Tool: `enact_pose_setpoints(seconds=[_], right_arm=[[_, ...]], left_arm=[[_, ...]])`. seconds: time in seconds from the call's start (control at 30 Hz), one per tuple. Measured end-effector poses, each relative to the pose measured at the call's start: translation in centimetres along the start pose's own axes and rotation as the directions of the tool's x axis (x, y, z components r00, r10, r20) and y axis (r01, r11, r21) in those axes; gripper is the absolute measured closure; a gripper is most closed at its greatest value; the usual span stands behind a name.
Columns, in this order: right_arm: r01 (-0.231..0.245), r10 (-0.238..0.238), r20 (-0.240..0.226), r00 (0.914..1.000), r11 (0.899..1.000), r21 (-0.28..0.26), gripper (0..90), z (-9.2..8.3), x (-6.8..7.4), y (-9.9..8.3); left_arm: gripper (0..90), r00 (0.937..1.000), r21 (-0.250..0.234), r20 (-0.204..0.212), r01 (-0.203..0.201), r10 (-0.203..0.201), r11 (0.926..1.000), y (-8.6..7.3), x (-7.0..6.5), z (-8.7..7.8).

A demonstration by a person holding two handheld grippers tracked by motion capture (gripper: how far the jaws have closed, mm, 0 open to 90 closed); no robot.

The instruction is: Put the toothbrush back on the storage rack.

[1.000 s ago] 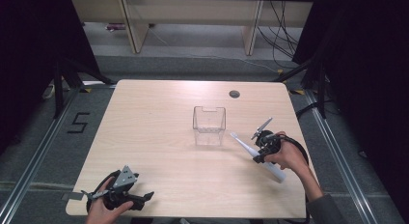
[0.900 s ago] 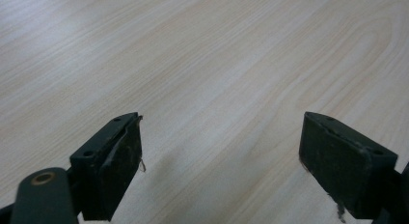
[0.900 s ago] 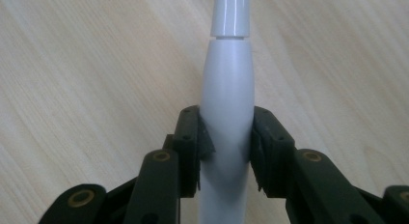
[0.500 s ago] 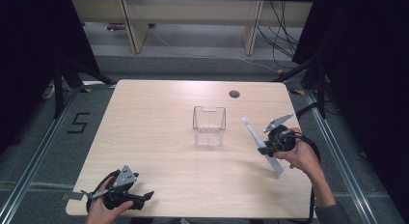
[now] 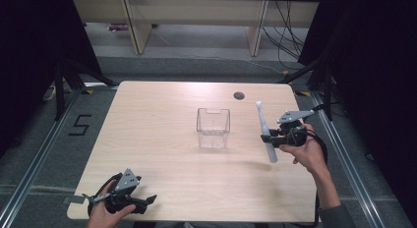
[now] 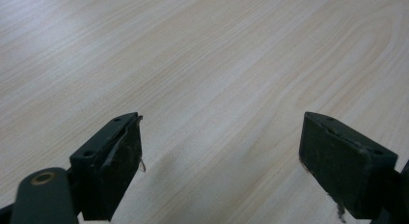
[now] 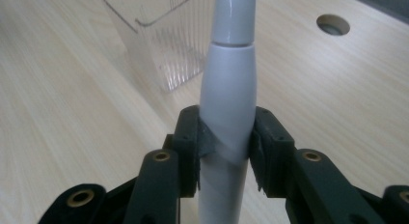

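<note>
The right gripper (image 5: 269, 135) is clamped on a white, handle-like utensil (image 5: 265, 132), its jaws pressing the thick grey-white shaft from both sides. The utensil stands nearly upright, lifted off the table (image 5: 162, 120), to the right of the clear plastic container (image 5: 213, 128) and apart from it. In the right gripper view the container (image 7: 159, 40) stands just beyond the utensil (image 7: 227, 89). The left gripper (image 5: 147, 201) rests near the table's front left edge, well away from the container, its jaws spread wide with only bare wood between them. A round cable hole (image 5: 239, 96) lies behind the container, to its right.
</note>
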State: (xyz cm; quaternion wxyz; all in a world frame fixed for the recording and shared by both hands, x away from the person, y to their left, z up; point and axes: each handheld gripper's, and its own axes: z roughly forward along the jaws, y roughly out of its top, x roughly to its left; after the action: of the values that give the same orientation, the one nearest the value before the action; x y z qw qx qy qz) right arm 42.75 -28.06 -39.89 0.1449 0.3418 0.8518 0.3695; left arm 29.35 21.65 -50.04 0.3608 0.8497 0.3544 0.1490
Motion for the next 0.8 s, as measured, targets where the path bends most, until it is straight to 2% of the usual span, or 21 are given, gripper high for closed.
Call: enact_pose_setpoints(seconds=[0.03, 0.07, 0.1, 0.13, 0.27, 0.3, 0.33, 0.4, 0.43, 0.5, 0.53, 0.7, 0.73, 0.77, 0.8], right_arm=[[-0.013, 0.014, 0.012, 0.9998, 0.997, -0.080, 67.2, -0.1, -0.3, 0.3], [-0.041, 0.041, 0.003, 0.9991, 0.995, -0.094, 67.2, -0.2, -0.3, 0.4], [-0.026, 0.026, 0.005, 0.9996, 0.992, -0.126, 67.2, -0.1, -0.6, 0.6], [-0.049, 0.050, 0.004, 0.9987, 0.989, -0.142, 67.2, -0.2, -0.5, 0.8], [-0.057, 0.061, 0.018, 0.9980, 0.985, -0.163, 67.2, -0.2, -0.6, 1.3], [-0.043, 0.049, 0.030, 0.9983, 0.983, -0.178, 67.1, 0.0, -0.9, 1.6], [-0.058, 0.063, 0.023, 0.9978, 0.983, -0.175, 67.2, 0.1, -0.9, 1.8], [-0.056, 0.062, 0.025, 0.9978, 0.982, -0.183, 67.2, 0.2, -0.9, 1.9], [-0.038, 0.046, 0.035, 0.9983, 0.979, -0.198, 67.2, 0.4, -1.0, 2.1], [-0.062, 0.067, 0.018, 0.9976, 0.976, -0.211, 67.2, 0.7, -0.9, 2.3], [-0.068, 0.071, 0.007, 0.9975, 0.975, -0.211, 67.2, 1.0, -0.9, 2.5], [-0.045, 0.049, 0.015, 0.9987, 0.976, -0.212, 67.2, 1.3, -0.9, 3.0], [-0.045, 0.049, 0.015, 0.9987, 0.976, -0.212, 67.2, 1.3, -0.9, 3.0], [-0.065, 0.067, 0.003, 0.9977, 0.973, -0.221, 67.2, 1.5, -0.7, 3.2], [-0.061, 0.064, 0.008, 0.9979, 0.974, -0.220, 67.2, 1.4, -0.6, 3.3]], left_arm=[[14.8, 1.0000, -0.002, 0.002, 0.002, -0.002, 1.0000, 0.0, -0.1, 0.0], [14.9, 1.0000, 0.007, -0.003, -0.009, 0.009, 0.9999, 0.0, 0.0, 0.0], [14.8, 1.0000, 0.007, 0.004, -0.007, 0.007, 1.0000, -0.1, 0.0, -0.1], [14.8, 1.0000, 0.001, 0.004, -0.005, 0.005, 1.0000, -0.1, 0.1, 0.0], [14.8, 0.9999, 0.008, -0.002, -0.011, 0.011, 0.9999, 0.1, 0.1, -0.1], [14.8, 1.0000, 0.011, 0.000, -0.008, 0.008, 0.9999, 0.0, 0.0, 0.0], [14.8, 1.0000, 0.011, 0.000, -0.008, 0.008, 0.9999, -0.1, 0.0, 0.0], [14.9, 1.0000, 0.009, -0.001, -0.008, 0.008, 0.9999, 0.0, 0.1, 0.0], [14.8, 0.9999, 0.013, -0.002, -0.014, 0.014, 0.9998, 0.1, 0.1, -0.1], [14.9, 1.0000, 0.009, -0.003, -0.009, 0.009, 0.9999, 0.0, 0.1, 0.0], [14.8, 0.9999, 0.001, 0.011, -0.007, 0.007, 1.0000, -0.1, 0.1, 0.0], [14.8, 1.0000, 0.001, -0.001, -0.007, 0.007, 1.0000, 0.0, 0.1, 0.0], [14.8, 0.9999, 0.004, -0.001, -0.012, 0.012, 0.9999, 0.0, 0.1, -0.1], [14.8, 0.9999, 0.005, 0.001, -0.013, 0.013, 0.9999, 0.0, 0.1, -0.1], [14.9, 0.9999, 0.006, 0.001, -0.013, 0.013, 0.9999, 0.0, 0.1, -0.1]])
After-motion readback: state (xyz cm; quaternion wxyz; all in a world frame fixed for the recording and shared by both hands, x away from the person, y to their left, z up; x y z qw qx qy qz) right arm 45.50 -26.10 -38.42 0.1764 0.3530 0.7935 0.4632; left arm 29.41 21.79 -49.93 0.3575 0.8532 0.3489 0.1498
